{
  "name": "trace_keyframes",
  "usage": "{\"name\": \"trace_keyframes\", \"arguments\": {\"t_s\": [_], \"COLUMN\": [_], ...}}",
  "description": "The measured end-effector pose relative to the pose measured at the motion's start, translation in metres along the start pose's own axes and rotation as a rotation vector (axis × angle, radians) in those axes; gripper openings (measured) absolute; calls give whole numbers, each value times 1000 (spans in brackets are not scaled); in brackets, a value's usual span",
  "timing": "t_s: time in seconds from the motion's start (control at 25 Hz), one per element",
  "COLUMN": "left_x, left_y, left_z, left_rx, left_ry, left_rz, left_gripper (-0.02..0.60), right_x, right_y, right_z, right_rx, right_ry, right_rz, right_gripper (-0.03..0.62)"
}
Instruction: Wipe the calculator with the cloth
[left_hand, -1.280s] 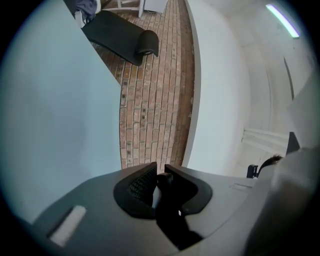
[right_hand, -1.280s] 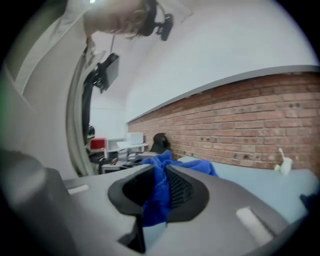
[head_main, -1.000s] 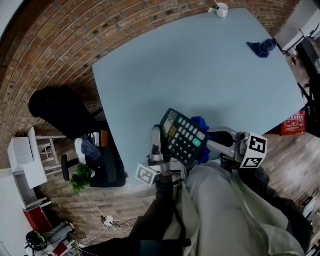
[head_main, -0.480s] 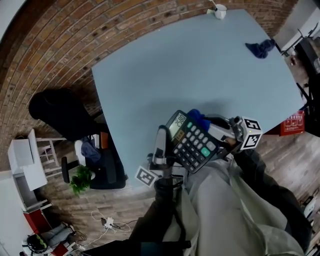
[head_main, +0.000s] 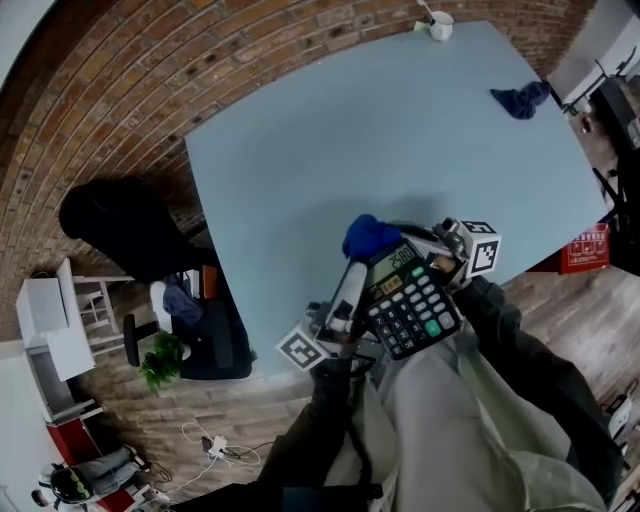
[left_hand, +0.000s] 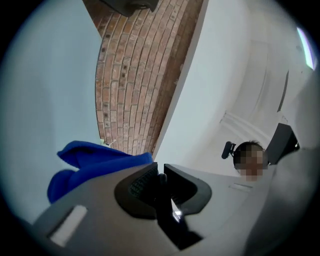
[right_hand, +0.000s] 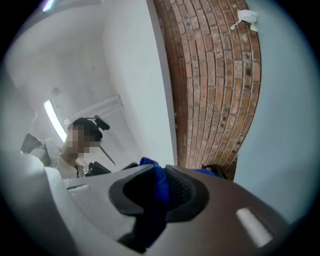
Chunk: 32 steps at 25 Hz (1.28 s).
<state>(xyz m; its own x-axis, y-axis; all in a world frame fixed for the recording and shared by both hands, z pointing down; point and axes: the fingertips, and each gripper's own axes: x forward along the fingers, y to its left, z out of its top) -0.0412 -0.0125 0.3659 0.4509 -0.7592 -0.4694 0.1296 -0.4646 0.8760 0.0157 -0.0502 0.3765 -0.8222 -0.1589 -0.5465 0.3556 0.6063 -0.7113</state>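
Note:
In the head view the black calculator (head_main: 410, 300) is held up over the table's near edge, keys and display facing the camera. My left gripper (head_main: 362, 278) grips its left edge; in the left gripper view (left_hand: 160, 177) the jaws stand shut on the thin dark edge. The bright blue cloth (head_main: 370, 237) bunches at the calculator's top left corner. My right gripper (head_main: 397, 238) reaches in from the right with its jaws shut on that cloth (right_hand: 157, 187). The cloth (left_hand: 95, 160) also shows left of the left jaws.
The light blue table (head_main: 330, 130) carries a second dark blue cloth (head_main: 520, 98) at the far right and a white cup (head_main: 441, 20) at the far edge. A black chair (head_main: 120, 220) and a plant (head_main: 160, 360) stand left on the brick floor.
The calculator has shifted right and toward the person and turned. The blue cloth has moved from the calculator's right side to its top left corner. The right gripper has swung up and left.

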Motion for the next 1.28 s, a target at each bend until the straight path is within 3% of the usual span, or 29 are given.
{"name": "trace_keyframes", "arguments": {"t_s": [0.12,0.2,0.28,0.4,0.52,0.64,0.8,1.0,1.08,1.12,1.2,1.28], "left_x": [-3,-7,-13,-25,-37,-47,-57,-77,-85,-89,-97,-104], "left_y": [5,14,31,73,111,140,166,175,171,169,164,152], "left_z": [1,7,18,34,43,43,40,55,63,67,71,74], "left_rx": [2,23,78,203,322,415,526,550,593,633,722,798], "left_ry": [20,13,6,42,120,204,263,245,234,245,275,281], "left_rz": [7,35,90,210,329,419,514,590,618,644,692,711], "left_gripper": [44,44,44,46,48,48,49,52,54,84,213,212], "right_x": [-10,-19,-31,-60,-90,-112,-125,-136,-143,-146,-151,-152], "right_y": [10,16,12,-17,-53,-79,-97,-102,-99,-98,-93,-85], "right_z": [28,39,42,33,-2,-44,-80,-79,-78,-76,-67,-51], "right_rx": [-32,-109,-210,-297,-294,-362,-498,-517,-524,-539,-589,-647], "right_ry": [-61,-36,29,165,360,570,758,791,831,858,895,881], "right_rz": [29,-8,-111,-342,-539,-664,-746,-820,-840,-849,-874,-908], "right_gripper": [65,66,66,66,66,66,67,107,143,166,187,189]}}
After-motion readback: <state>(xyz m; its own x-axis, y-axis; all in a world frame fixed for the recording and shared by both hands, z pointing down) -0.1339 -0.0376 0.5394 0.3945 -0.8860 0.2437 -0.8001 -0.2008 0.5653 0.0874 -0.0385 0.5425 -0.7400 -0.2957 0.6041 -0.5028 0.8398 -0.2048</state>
